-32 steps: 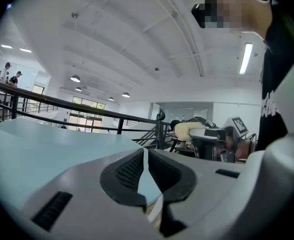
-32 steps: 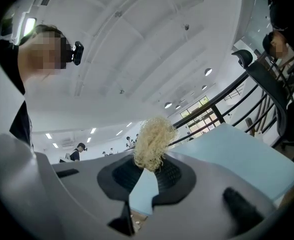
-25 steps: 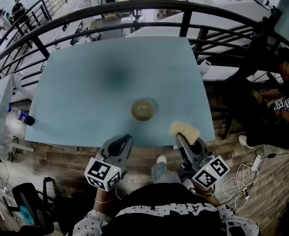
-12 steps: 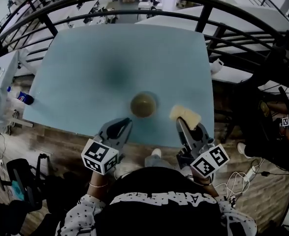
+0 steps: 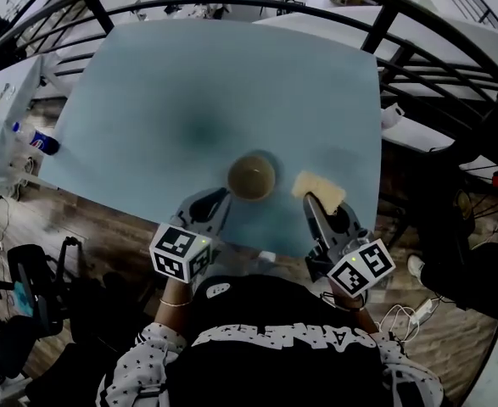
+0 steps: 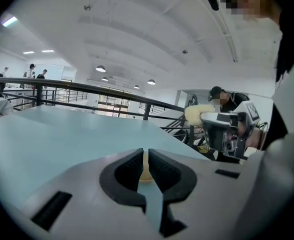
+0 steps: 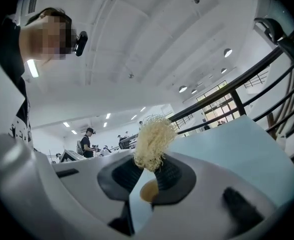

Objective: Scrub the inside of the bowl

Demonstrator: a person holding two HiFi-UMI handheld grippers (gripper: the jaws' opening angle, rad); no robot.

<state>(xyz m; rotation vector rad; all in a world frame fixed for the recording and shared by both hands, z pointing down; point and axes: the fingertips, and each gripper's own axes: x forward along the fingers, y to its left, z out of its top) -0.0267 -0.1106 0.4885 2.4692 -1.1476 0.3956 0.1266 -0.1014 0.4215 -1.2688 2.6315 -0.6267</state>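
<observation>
**Scrubber Being Held Beside the Bowl**

The bowl (image 5: 251, 177) is being left upright on the pale blue table (image 5: 189, 83), near its front edge; a straw-coloured fibrous scrubber (image 5: 318, 190) is being clamped by the right gripper (image 5: 310, 203), just right of the bowl; the left gripper (image 5: 220, 198) is being held empty, jaws together, just left of it.

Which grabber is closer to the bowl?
Left. The left gripper sits just beside the bowl, at its near-left rim; the right gripper, holding the scrubber, is farther off on the right.
</observation>
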